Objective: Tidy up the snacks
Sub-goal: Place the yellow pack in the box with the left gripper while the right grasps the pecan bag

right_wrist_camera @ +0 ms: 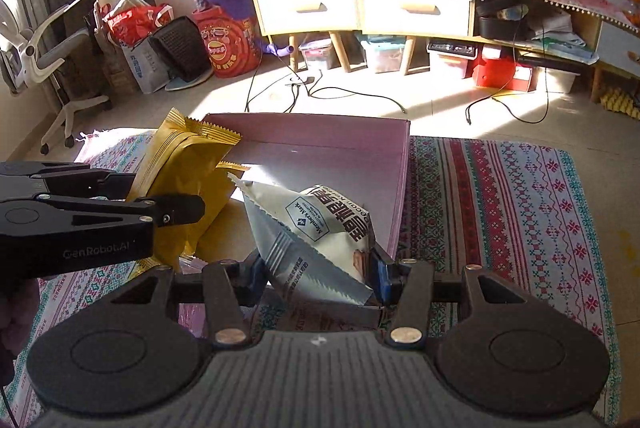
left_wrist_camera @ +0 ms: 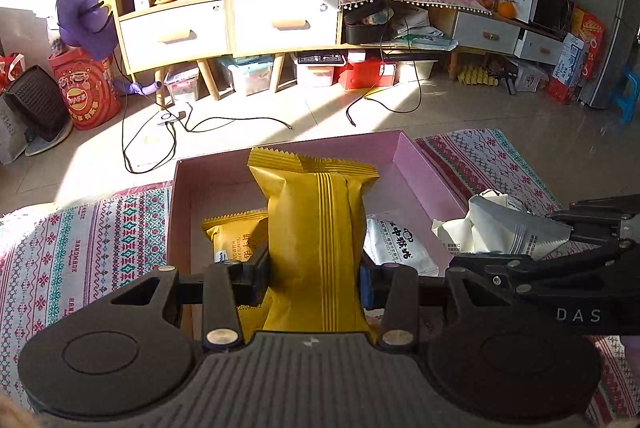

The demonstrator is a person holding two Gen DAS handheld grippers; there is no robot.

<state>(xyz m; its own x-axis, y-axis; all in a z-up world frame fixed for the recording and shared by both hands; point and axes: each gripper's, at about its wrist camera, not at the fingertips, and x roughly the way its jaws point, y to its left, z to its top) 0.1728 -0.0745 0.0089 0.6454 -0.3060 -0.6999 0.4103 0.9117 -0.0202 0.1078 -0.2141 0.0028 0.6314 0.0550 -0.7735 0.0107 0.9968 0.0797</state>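
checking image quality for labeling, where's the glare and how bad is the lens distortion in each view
Left wrist view: hard sunlight blows out the floor and top-left corner; the cabinet bows with fisheye curvature; the yellow snack pack stays sharp. Right wrist view: washed-out window area at upper left, a sunlit patch inside the pink box, table edges curved, the white snack pack readable.

The yellow snack pack looked matt foil, the pink box smooth card, the tablecloth woven cloth.

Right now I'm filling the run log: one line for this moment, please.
left gripper: shut on yellow packet | right gripper: shut on white packet | both over pink box
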